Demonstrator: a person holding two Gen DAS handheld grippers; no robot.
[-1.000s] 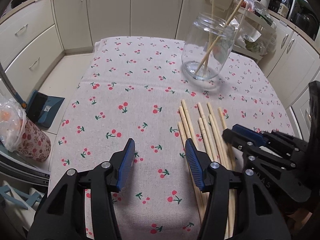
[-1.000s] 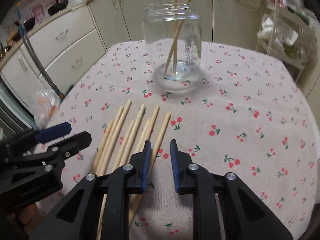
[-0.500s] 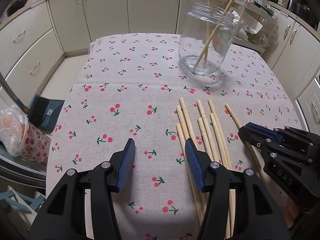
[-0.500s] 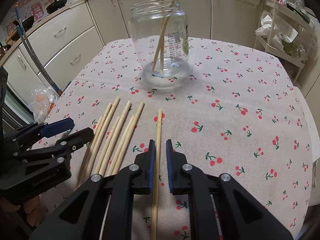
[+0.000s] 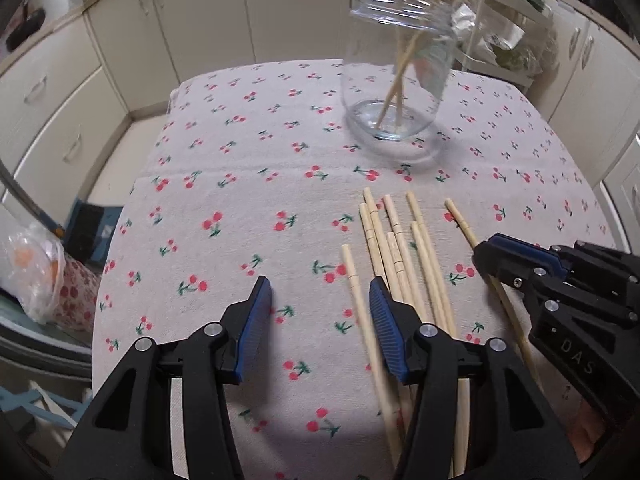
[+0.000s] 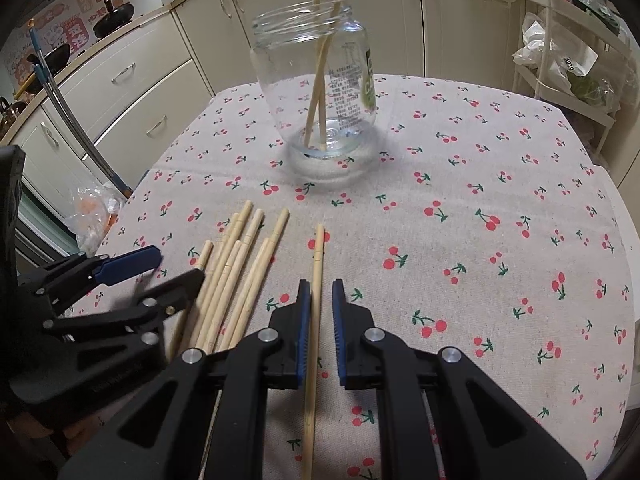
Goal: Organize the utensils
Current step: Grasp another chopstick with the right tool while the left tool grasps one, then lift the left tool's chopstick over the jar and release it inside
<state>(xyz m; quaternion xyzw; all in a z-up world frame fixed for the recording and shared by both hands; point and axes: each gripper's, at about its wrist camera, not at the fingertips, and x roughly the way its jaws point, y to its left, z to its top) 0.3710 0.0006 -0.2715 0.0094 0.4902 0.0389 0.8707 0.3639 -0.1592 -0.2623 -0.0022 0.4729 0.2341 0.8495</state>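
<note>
A clear glass jar with two chopsticks in it stands at the far side of the cherry-print tablecloth. Several bare wooden chopsticks lie in a loose bunch nearer me. My left gripper is closing; one chopstick lies between its jaws near the right pad, and neither pad presses it. My right gripper is nearly shut around a separate chopstick. That stick rests against the left pad, with a slim gap to the right pad.
Cream cabinets run round the back and left. A plastic bag sits on the floor past the table's left edge. A white rack with bags stands at the back right. The right half of the cloth is bare.
The right gripper narrowed and its chopstick came away to the right of the bunch. The left gripper shifted and narrowed; one chopstick now lies apart on the bunch's left, between its jaws.
</note>
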